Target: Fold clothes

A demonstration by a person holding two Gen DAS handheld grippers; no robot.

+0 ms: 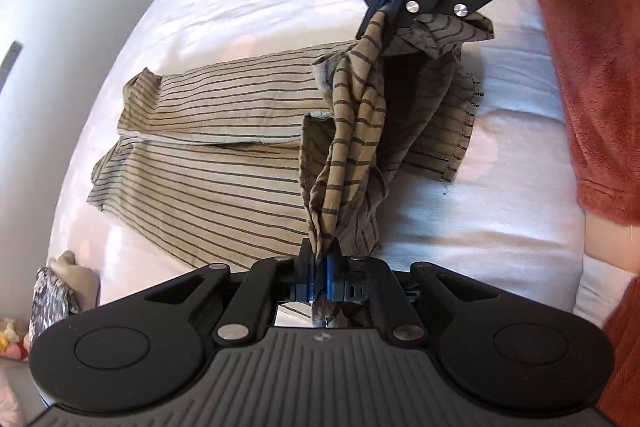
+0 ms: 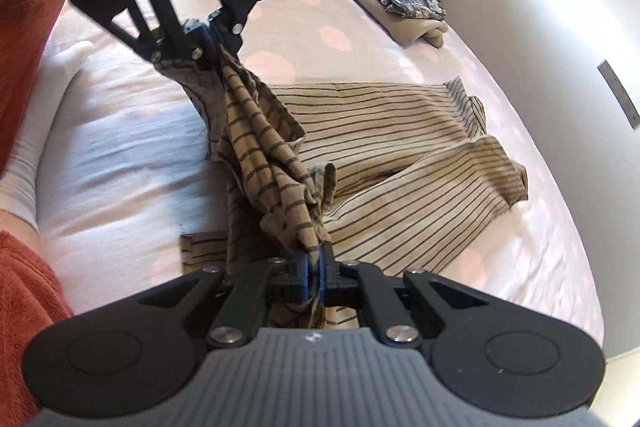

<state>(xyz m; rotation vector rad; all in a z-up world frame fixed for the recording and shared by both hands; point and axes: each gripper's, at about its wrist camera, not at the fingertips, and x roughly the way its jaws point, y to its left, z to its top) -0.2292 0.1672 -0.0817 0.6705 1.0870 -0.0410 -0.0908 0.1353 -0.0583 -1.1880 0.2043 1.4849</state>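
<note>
While both jaws clamp striped trousers (image 1: 224,155), left gripper (image 1: 325,255), right gripper (image 2: 316,259), waistband lifted

my left gripper (image 1: 324,251): matte black linkage arms, silver round-head screws at pivots, blue pads (image 1: 329,269) on fingertips, grey ribbed housing with small round emblem, two black lobes with round raised discs either side. my right gripper (image 2: 315,259): same build, black links, silver screws, blue pads, grey ribbed body. triangular cut-outs in outer plates. i wear fuzzy rust-orange sleeve (image 1: 592,75), fleece-like; white sock-like garment (image 2: 28,147) at frame edge.
</note>
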